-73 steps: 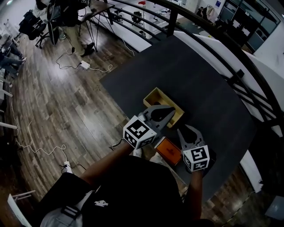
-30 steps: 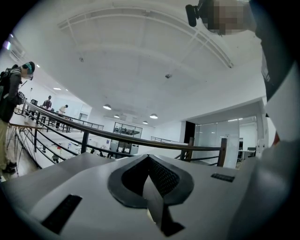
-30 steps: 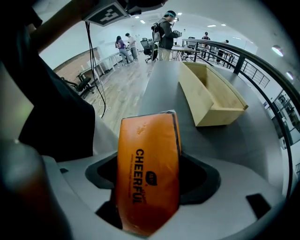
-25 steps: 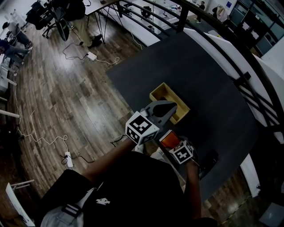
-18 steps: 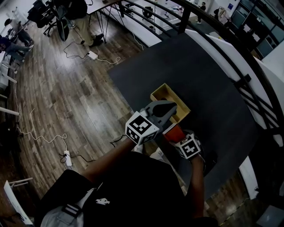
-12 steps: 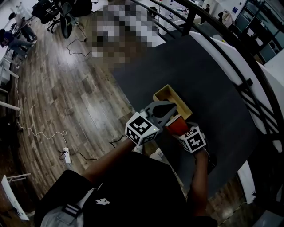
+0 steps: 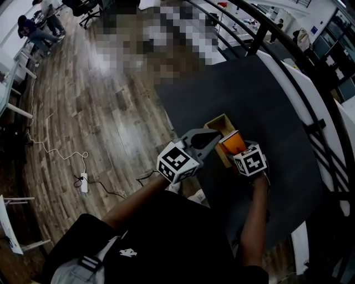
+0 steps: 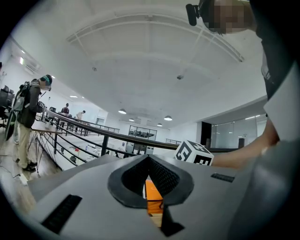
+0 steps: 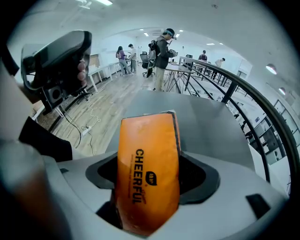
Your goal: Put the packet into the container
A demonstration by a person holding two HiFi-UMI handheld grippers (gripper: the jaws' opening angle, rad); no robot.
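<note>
You are working in a large open-plan office. Your dark desk (image 7: 260, 94) stands beside a black railing (image 7: 253, 43), next to a wide wood-plank floor (image 7: 111, 105) where a power strip (image 7: 84, 183) and a loose white cable (image 7: 55, 152) lie. Farther off are white work tables (image 9: 101, 70) and office chairs (image 7: 86, 6), with people (image 9: 164, 49) standing among them. Ceiling lights (image 8: 122, 111) and glass-walled rooms (image 8: 229, 136) run along the back.
</note>
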